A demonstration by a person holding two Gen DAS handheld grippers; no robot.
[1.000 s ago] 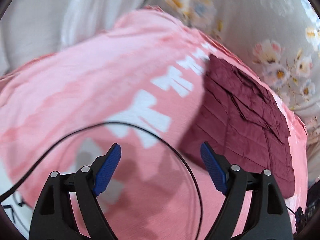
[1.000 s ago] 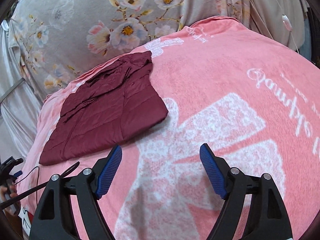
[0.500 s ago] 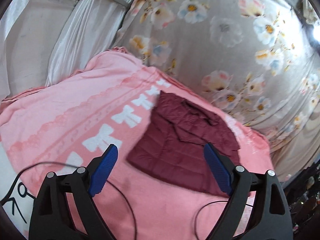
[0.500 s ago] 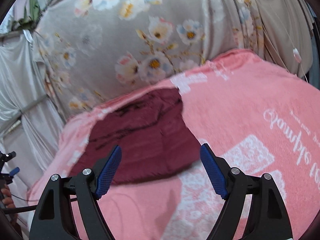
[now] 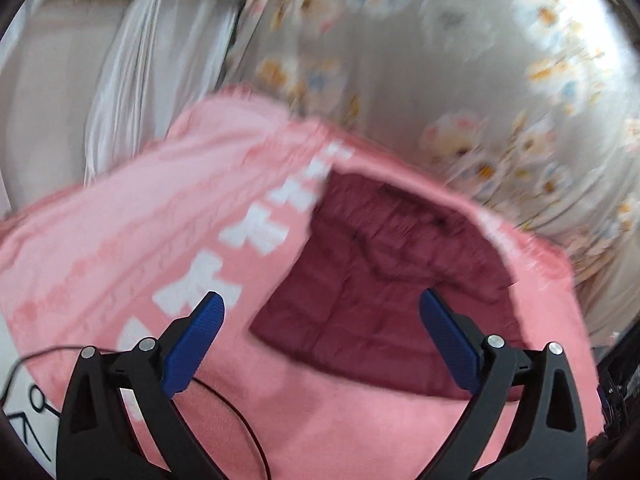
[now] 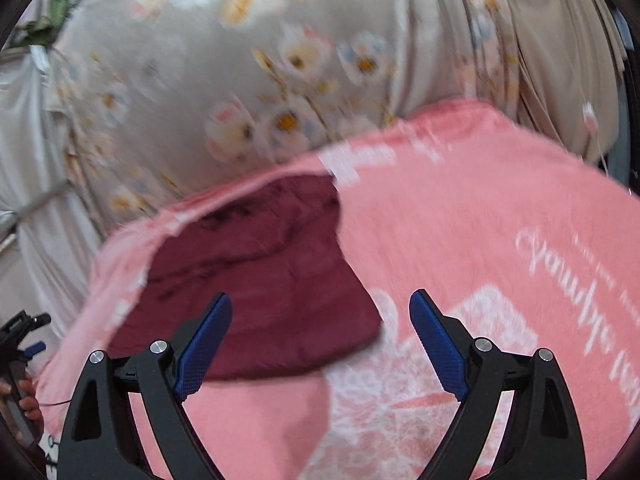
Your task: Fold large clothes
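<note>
A dark red quilted jacket point(image 5: 384, 276) lies folded flat on a pink blanket point(image 5: 120, 240) with white lettering. My left gripper point(image 5: 320, 320) hovers above and in front of it, jaws opening wide, with nothing between the blue pads. In the right wrist view the same jacket point(image 6: 256, 276) lies ahead and to the left, near the blanket's point(image 6: 500, 280) far edge. My right gripper point(image 6: 320, 316) is raised off the cloth, its jaws also opening, and holds nothing.
A grey floral curtain point(image 6: 280, 80) hangs behind the bed, with white drapes point(image 5: 132, 80) to the left. A thin black cable point(image 5: 236, 412) trails over the blanket near the left gripper. A hand with another gripper point(image 6: 20, 396) shows at the left edge.
Both grippers lifted away from the blanket and opened wider. The jacket, close under the left gripper a second ago, now lies farther off. Both views tilted up toward the curtain.
</note>
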